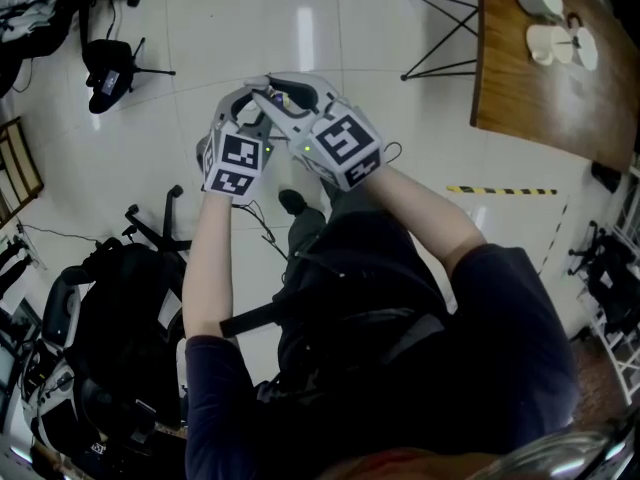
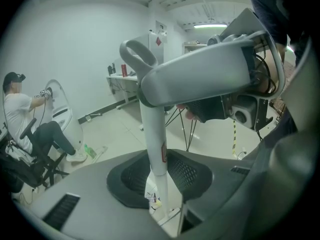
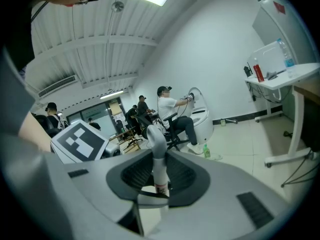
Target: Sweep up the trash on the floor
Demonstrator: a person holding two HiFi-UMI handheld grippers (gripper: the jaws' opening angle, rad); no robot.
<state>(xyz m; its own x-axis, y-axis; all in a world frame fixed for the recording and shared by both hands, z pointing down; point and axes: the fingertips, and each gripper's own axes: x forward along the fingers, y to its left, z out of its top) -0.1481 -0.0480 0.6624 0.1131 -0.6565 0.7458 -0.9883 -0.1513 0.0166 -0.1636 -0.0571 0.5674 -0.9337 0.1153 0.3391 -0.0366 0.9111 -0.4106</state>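
— White pole (image 2: 152, 134): where is it?

— Out in front of the person's body, above the pale tiled floor (image 1: 400, 158), with both grippers on it. The left gripper (image 2: 159, 186) is clenched on it. The pole runs up between that gripper's dark mesh pads (image 2: 187, 171) to a looped grip (image 2: 136, 54) at its top, with a red label (image 2: 163, 152) beside the pads.

— And the other gripper?

— The right gripper (image 3: 156, 184) is clamped on the same pole, with the pole between its pads and the curved end just past them. From the left gripper view it crosses the pole higher up, under the loop. From the head view the two grippers sit close together, and their marker cubes (image 1: 236, 163) face the camera.

— What else is around?

— There is a wooden worktop (image 1: 540, 88) at the upper right with white dishes (image 1: 552, 23) on it. A strip of yellow and black tape (image 1: 500, 190) lies on the floor below it, and a black stool (image 1: 108, 73) stands at the upper left. Across the room a seated person in a white shirt (image 3: 167, 106) works at a white machine (image 3: 200, 114). A green bottle (image 3: 206, 151) stands on the floor near that person's feet.
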